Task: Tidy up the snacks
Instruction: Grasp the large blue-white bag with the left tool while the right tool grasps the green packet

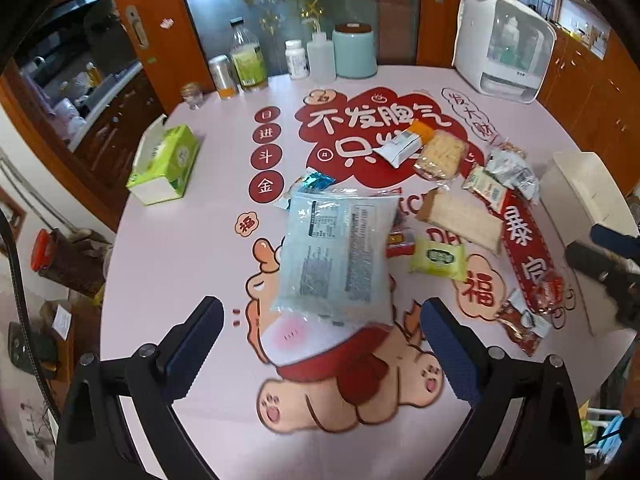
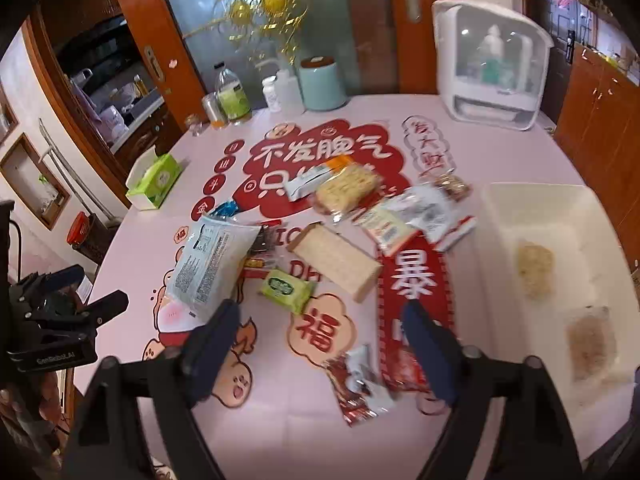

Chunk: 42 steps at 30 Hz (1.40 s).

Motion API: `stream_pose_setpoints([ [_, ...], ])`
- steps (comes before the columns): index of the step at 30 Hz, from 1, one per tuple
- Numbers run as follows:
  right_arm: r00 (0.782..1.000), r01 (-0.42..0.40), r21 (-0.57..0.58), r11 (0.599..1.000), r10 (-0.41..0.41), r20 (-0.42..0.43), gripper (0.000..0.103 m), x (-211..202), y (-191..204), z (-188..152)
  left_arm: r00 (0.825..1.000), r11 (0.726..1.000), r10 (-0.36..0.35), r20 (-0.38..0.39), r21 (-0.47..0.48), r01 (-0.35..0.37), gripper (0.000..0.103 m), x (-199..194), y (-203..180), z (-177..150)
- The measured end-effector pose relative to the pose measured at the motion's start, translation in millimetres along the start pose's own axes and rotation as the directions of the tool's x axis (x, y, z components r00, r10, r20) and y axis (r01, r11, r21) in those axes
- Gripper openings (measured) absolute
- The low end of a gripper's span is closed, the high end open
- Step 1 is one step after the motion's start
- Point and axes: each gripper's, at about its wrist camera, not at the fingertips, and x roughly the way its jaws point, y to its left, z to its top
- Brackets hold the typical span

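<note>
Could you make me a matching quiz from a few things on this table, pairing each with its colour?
Things:
1. tissue box
2. canister
3. bin
4. big packet

Colours:
a. cream white
b. pale blue with printed text
c. green
d. mint with a brown lid

Pairs: 1-c, 2-d, 3-a, 4-b

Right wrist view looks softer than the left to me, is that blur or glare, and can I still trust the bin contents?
Right wrist view: motion blur smears the red strip packet and the white bin; two pale packets inside it show, but their print is unreadable. Left wrist view: sharper, the blue bag label lines are crisp. Both views: fisheye bends the table edge.
</note>
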Motion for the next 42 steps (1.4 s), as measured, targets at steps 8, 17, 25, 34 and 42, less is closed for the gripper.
stream_pose_setpoints([
  [8,0.995,0.026,-0.218,0.976,-0.047,-0.093,0.078,87,34,4,0.984,0.993,-0.117,-0.137,-0.044,0.112,0.099,97,15,29],
  [17,0.986,-0.035,-0.418,0.908,-0.035,-0.161,0.077,152,57,2,0.944,0.972,-0.224,-0.244,-0.131,0.196,0.099,166,10,33],
  [25,0.972,-0.104,-0.498,0.861,-0.018,-0.234,0.074,180,64,-6,0.945,0.984,-0.176,-0.277,-0.071,0.163,0.103,186,-6,38],
  [34,0.97,-0.142,-0.466,0.873,0.03,-0.239,0.045,182,65,1,0.952,0.995,-0.078,-0.297,0.039,0.094,0.103,206,-33,38],
  [42,0.967,-0.131,-0.394,0.91,0.03,-0.253,0.041,176,62,-7,0.959,0.995,-0.052,-0.277,0.067,0.073,0.102,207,-50,40],
])
